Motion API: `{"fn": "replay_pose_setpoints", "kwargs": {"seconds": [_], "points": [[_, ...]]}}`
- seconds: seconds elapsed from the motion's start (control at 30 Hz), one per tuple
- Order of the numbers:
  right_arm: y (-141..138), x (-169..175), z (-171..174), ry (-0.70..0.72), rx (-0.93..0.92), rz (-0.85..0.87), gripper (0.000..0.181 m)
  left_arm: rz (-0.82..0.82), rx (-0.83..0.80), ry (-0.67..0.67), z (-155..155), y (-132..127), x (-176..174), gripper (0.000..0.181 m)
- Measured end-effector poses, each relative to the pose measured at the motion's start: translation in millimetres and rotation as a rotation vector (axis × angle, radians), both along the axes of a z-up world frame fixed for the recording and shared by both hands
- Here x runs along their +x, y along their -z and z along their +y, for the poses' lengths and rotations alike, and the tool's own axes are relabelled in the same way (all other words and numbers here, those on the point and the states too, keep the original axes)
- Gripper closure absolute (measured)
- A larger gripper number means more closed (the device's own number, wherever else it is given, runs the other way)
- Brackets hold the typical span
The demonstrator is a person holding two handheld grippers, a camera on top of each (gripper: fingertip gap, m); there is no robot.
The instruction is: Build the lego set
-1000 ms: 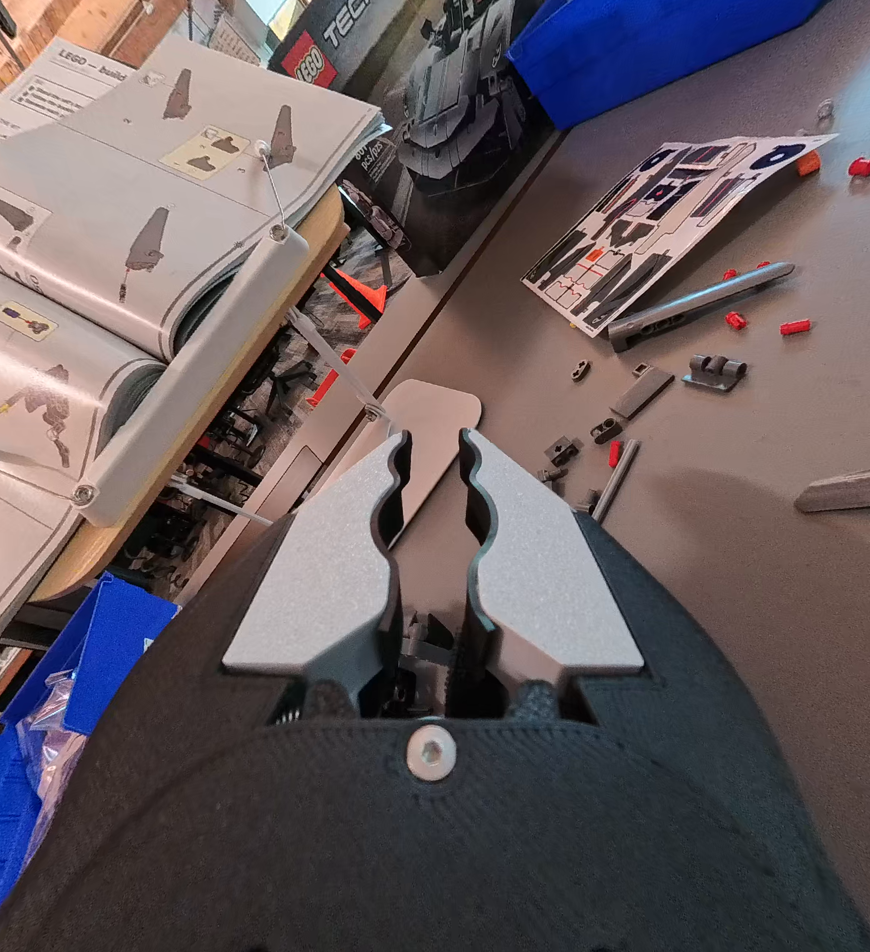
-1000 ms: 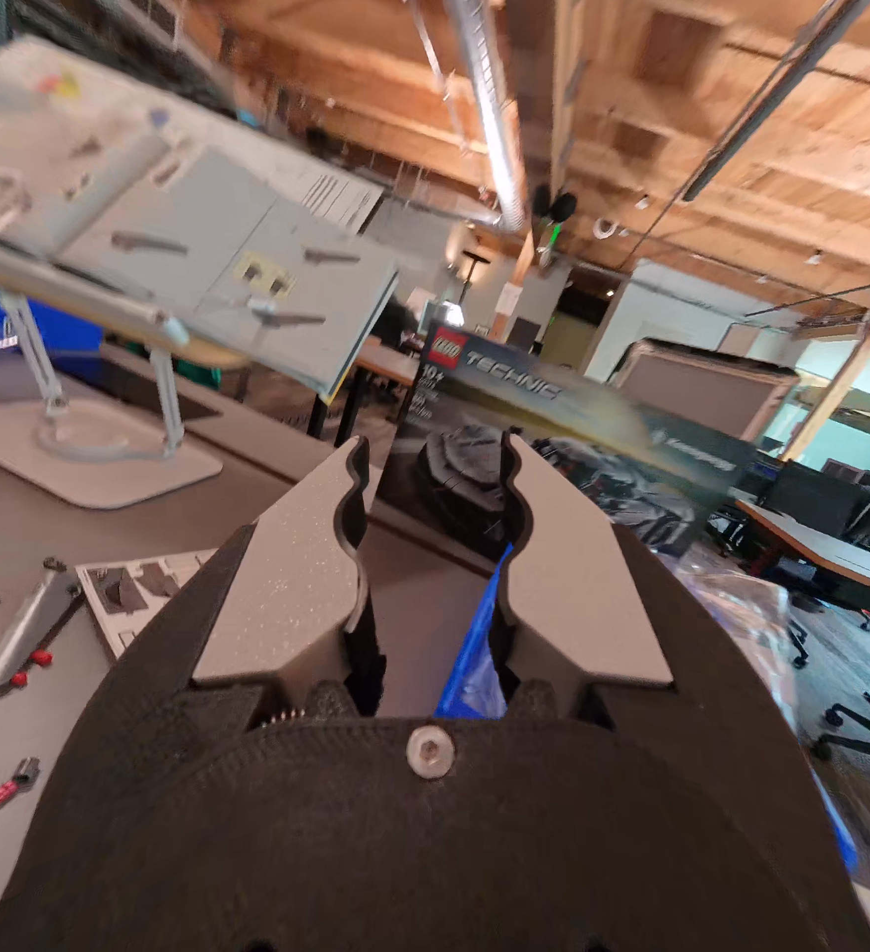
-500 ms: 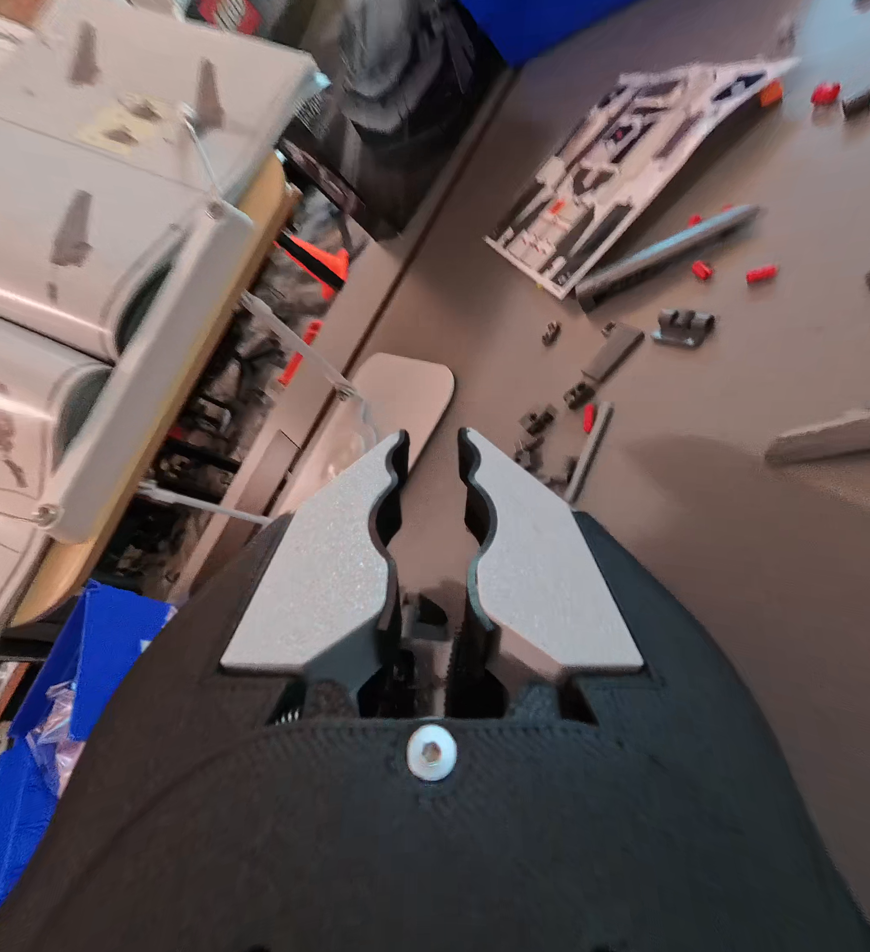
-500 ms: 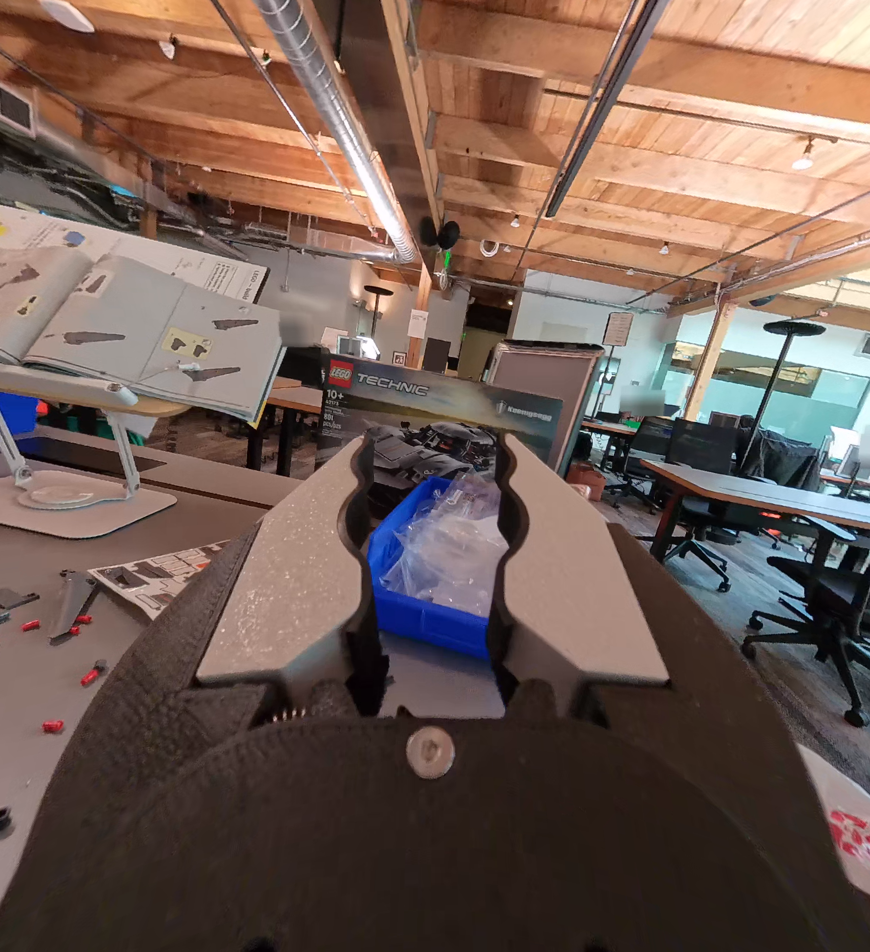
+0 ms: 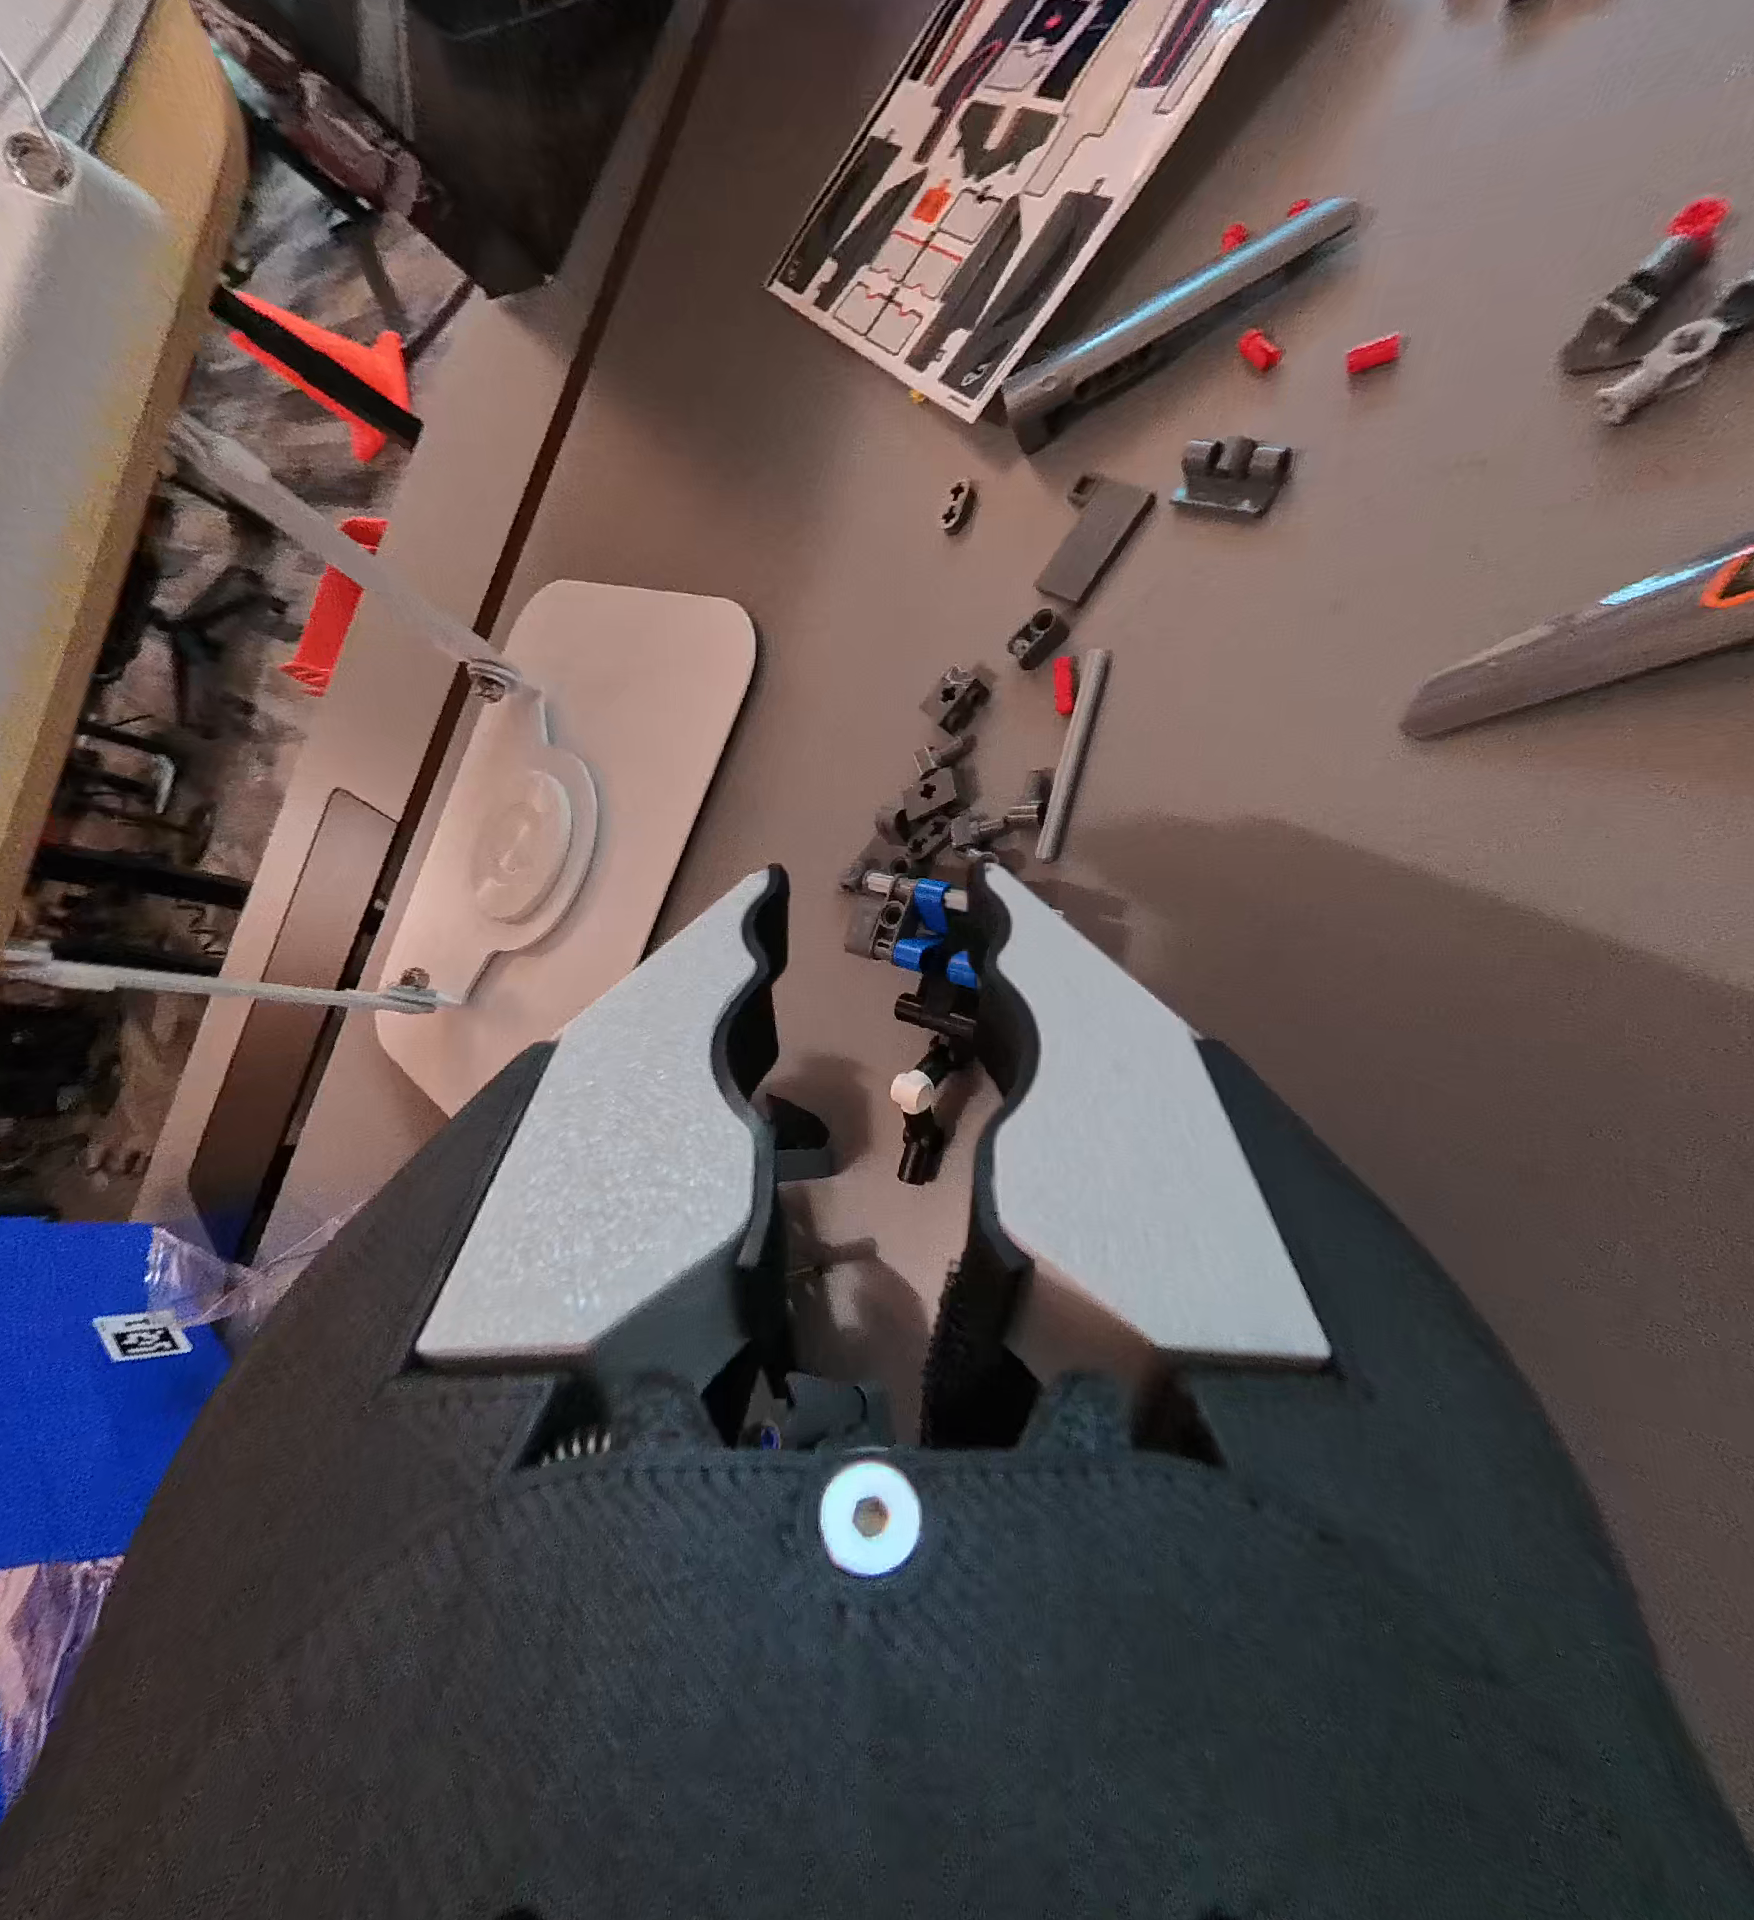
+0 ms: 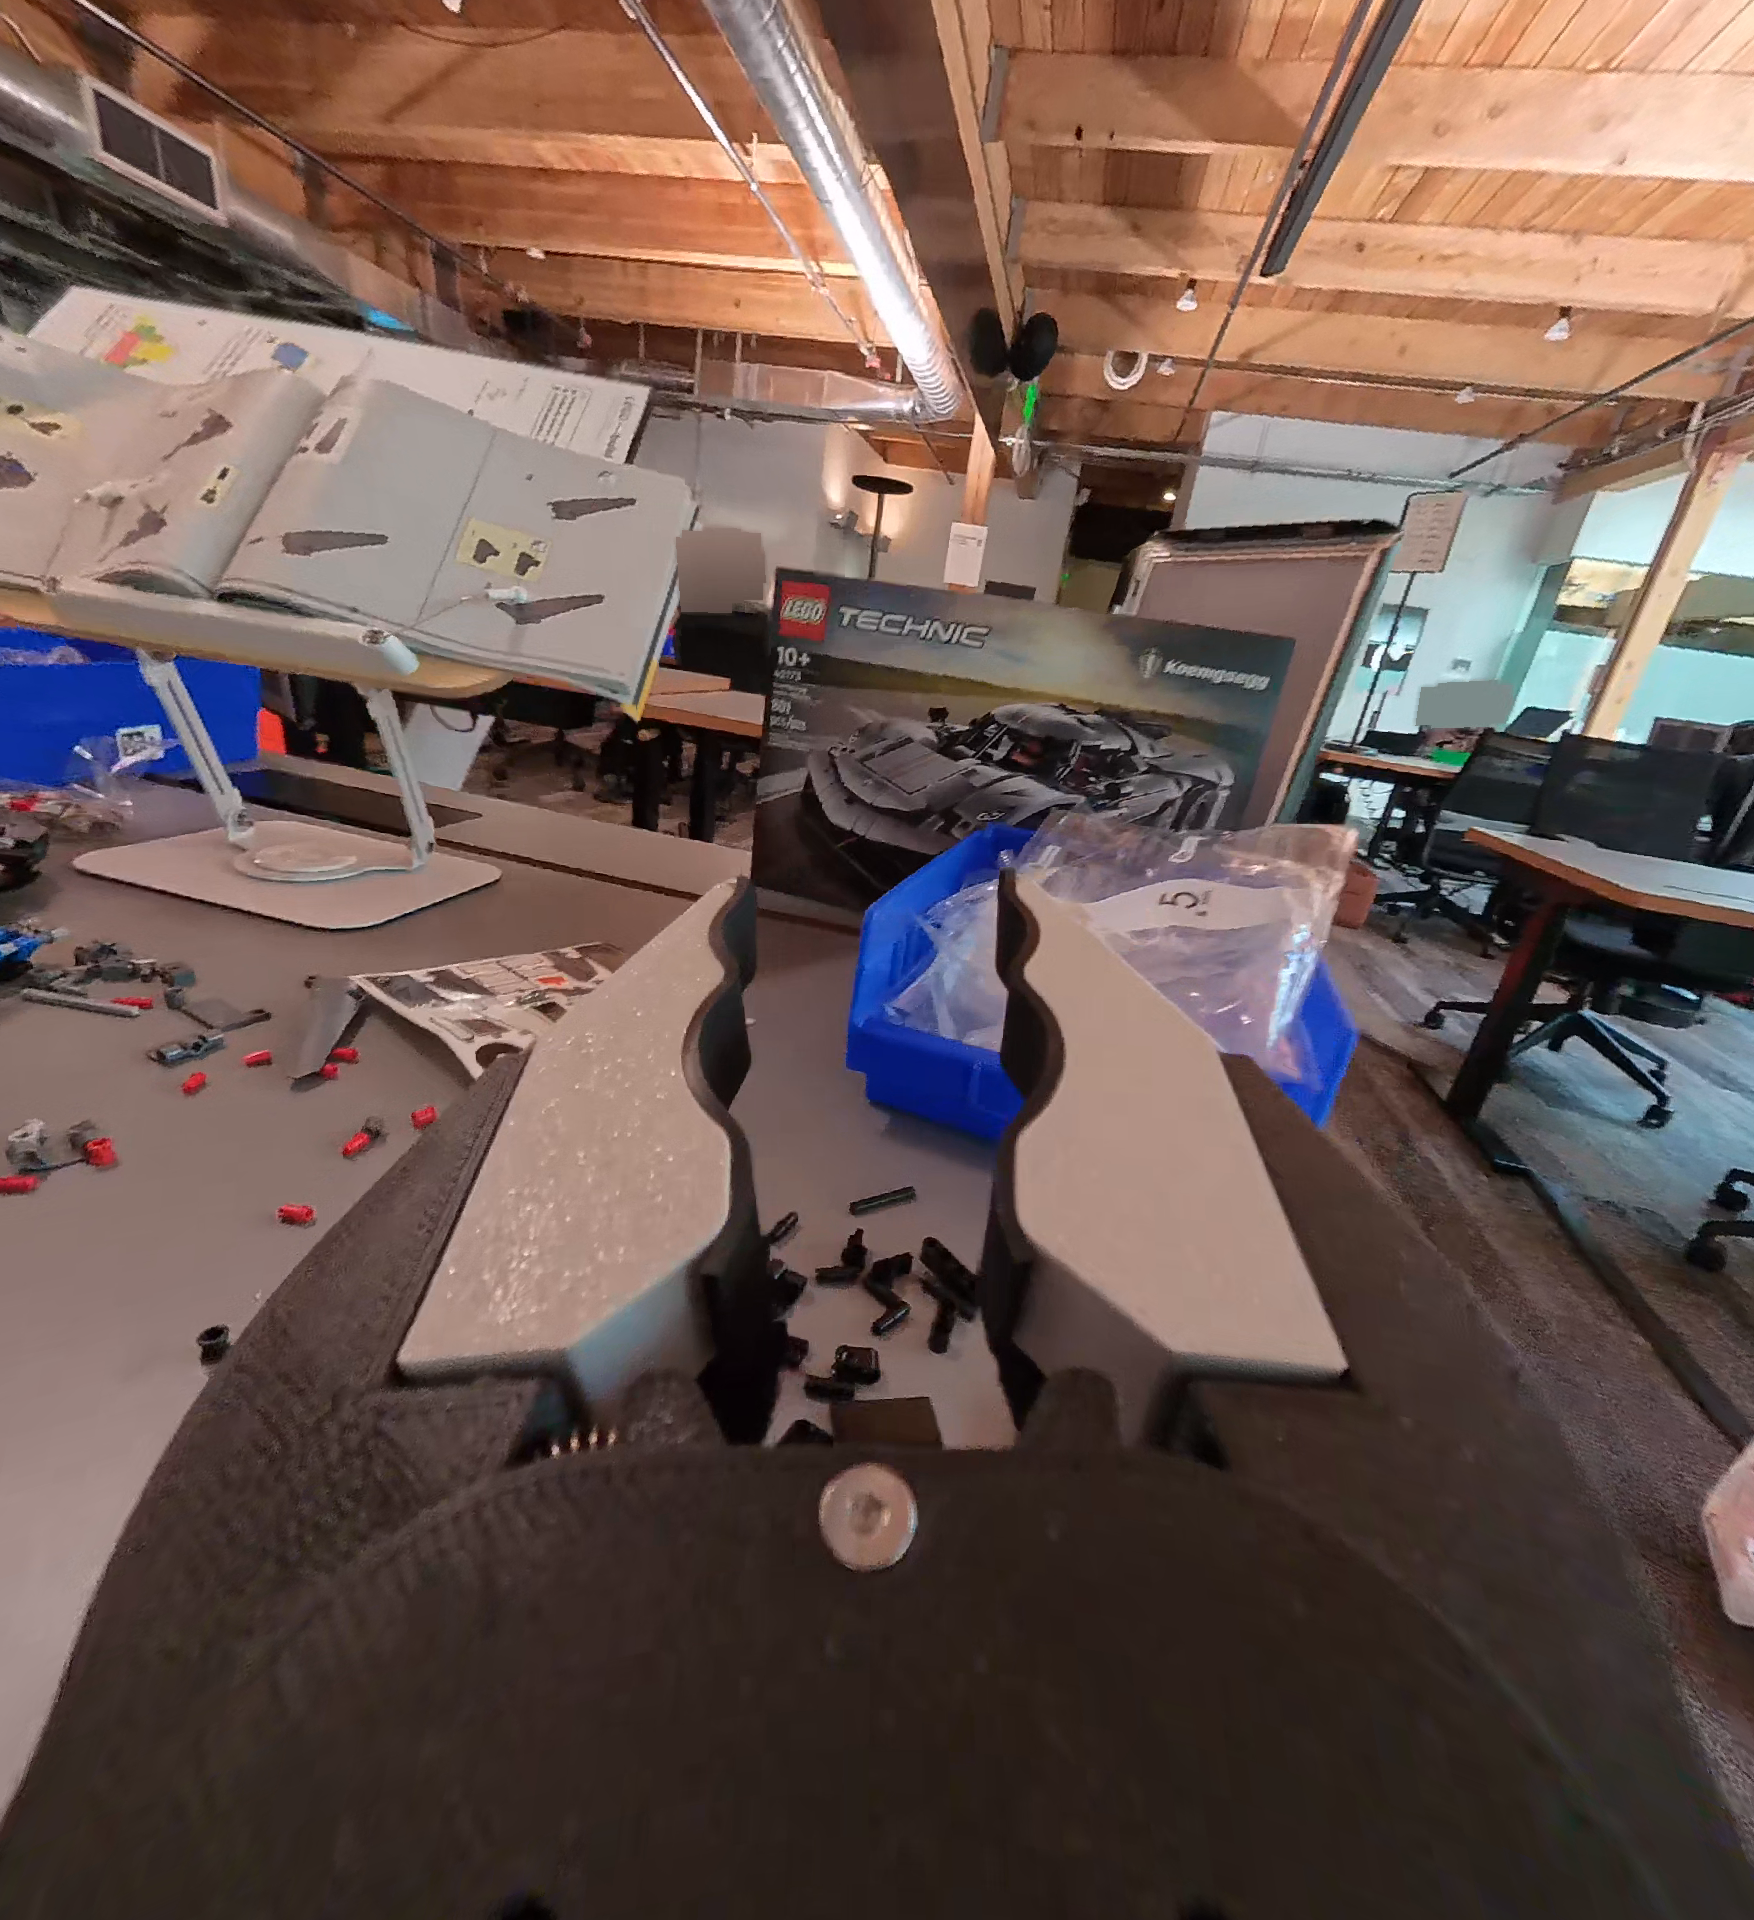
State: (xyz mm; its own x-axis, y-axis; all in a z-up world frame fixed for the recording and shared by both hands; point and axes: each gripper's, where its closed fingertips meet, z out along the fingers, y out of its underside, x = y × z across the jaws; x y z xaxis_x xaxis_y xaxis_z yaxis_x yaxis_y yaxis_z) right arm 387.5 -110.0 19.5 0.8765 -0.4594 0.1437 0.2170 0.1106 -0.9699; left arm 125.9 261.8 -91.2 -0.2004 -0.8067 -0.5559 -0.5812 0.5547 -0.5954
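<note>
The left gripper [image 5: 878, 914] hung apart over the small blue and black lego build [image 5: 920, 961] on the grey surface [image 5: 1372, 1039], likely to grab it, while the right gripper [image 6: 873, 914], apart too, sat above little black plastic pins [image 6: 883, 1283], probably to pick one.

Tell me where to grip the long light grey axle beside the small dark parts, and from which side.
Grip the light grey axle near its far half, fingers closing across its thin width from above; it lies flat, and dark connectors crowd its near end. The left gripper is open.
</note>
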Motion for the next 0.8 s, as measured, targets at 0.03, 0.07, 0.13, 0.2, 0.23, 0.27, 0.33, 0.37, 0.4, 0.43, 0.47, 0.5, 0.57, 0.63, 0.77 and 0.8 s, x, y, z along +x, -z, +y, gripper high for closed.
{"fn": "replay_pose_setpoints", "kwargs": {"seconds": [0.03, 0.07, 0.13, 0.2, 0.23, 0.27, 0.33, 0.37, 0.4, 0.43, 0.47, 0.5, 0.57, 0.63, 0.77, 0.8], "points": [[7, 0, 6, -0.014, -0.012, 0.002, 0.137, 0.008, 0.0, 0.011, -1, -3, -1, 0.146], [14, 1, 13, -0.027, -0.024, 0.003, 0.137, 0.021, 0.007, 0.028, -1, -6, -3, 0.145], [27, 2, 23, -0.047, -0.04, 0.009, 0.137, 0.082, 0.002, 0.057, -2, -5, -7, 0.142], [39, 5, 31, -0.058, -0.055, 0.025, 0.137, 0.148, 0.006, 0.085, 0, -2, -11, 0.139], [43, 5, 34, -0.065, -0.068, 0.034, 0.137, 0.182, 0.001, 0.096, 1, 2, -13, 0.136], [43, 4, 34, -0.07, -0.074, 0.035, 0.135, 0.23, -0.005, 0.098, 4, 7, -17, 0.133], [42, 5, 32, -0.063, -0.064, 0.026, 0.136, 0.269, 0.01, 0.109, 8, 12, -20, 0.13], [44, 6, 33, -0.071, -0.068, 0.04, 0.136, 0.283, -0.005, 0.118, 7, 16, -19, 0.13], [46, 6, 34, -0.08, -0.072, 0.052, 0.135, 0.303, -0.027, 0.127, 5, 20, -19, 0.126], [47, 6, 34, -0.082, -0.078, 0.054, 0.135, 0.314, -0.03, 0.128, 5, 24, -17, 0.123], [47, 6, 35, -0.079, -0.086, 0.05, 0.135, 0.324, -0.025, 0.128, 6, 28, -15, 0.121], [49, 6, 36, -0.077, -0.095, 0.047, 0.135, 0.339, -0.029, 0.13, 6, 33, -14, 0.117], [51, 5, 37, -0.077, -0.11, 0.043, 0.135, 0.35, -0.044, 0.128, 6, 40, -10, 0.113], [52, 3, 38, -0.072, -0.121, 0.034, 0.135, 0.37, -0.032, 0.112, 11, 45, -8, 0.111], [54, 2, 40, -0.073, -0.133, 0.031, 0.135, 0.395, -0.025, 0.105, 17, 53, -3, 0.114], [54, 2, 40, -0.074, -0.133, 0.035, 0.135, 0.396, -0.039, 0.11, 16, 54, 0, 0.117]]}}
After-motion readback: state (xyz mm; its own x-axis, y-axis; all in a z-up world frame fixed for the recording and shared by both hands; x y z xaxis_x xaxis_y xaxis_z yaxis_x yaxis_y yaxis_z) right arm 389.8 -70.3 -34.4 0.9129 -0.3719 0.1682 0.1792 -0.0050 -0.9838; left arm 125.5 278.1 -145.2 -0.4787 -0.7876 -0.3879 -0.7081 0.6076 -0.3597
